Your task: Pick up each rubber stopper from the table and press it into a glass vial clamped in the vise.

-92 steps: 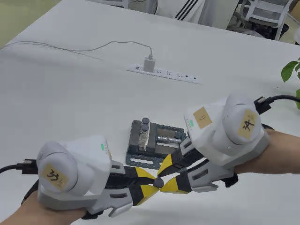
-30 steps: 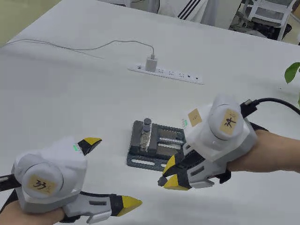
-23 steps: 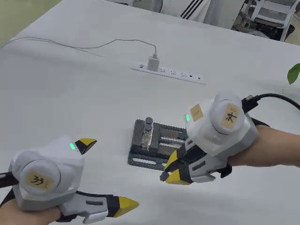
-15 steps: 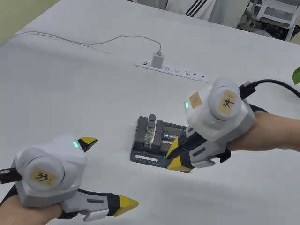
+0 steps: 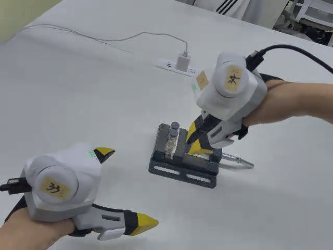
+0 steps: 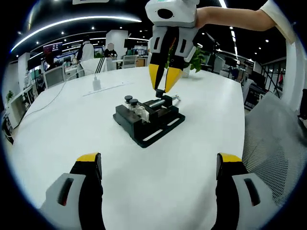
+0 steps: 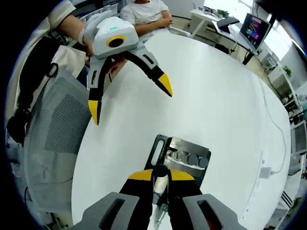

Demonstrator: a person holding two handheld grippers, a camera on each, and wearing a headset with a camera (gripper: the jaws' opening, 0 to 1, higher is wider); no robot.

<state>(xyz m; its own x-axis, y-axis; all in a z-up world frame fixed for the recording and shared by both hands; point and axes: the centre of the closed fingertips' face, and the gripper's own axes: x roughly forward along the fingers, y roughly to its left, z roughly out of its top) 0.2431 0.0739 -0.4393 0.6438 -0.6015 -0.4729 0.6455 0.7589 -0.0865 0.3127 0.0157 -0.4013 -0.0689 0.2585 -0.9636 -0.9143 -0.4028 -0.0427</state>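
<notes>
Grip: your right gripper (image 7: 160, 177) is clenched on one dark rubber stopper (image 7: 159, 169), pinched between its yellow tips.
Stopper and vise: you hold the stopper over the black vise (image 5: 183, 165), on its screw side. It is just beside the vials (image 5: 171, 144) and not above their mouths. From the left gripper view, the right gripper's tips hang close over the vise top. You cannot tell whether they touch it.
Other tool: your left gripper (image 5: 125, 188) is released, its jaws spread wide. It sits low over the table, well apart from the vise and on your side of it.
Vials: two stand clamped side by side in the vise, each topped by a grey seated stopper (image 6: 128, 99). There is more clear glass next to them, but it is too blurred to count.
Count: three stoppers (one gripped, two seated), one vise, two grippers.
Screw handle: a thin metal handle (image 5: 237, 160) sticks out of the vise toward your right.
Surface: a plain white table (image 5: 78, 99). At its far side lies a white power strip (image 5: 174, 66) with a charger (image 5: 183, 61) plugged in. A thin cable (image 5: 104, 40) trails away to the left.
Room: an open office with bright ceiling strips. A mesh chair (image 6: 273, 143) stands at the table edge, a seated person (image 7: 144, 12) is at the far end, and there is a monitor (image 7: 252, 26).
</notes>
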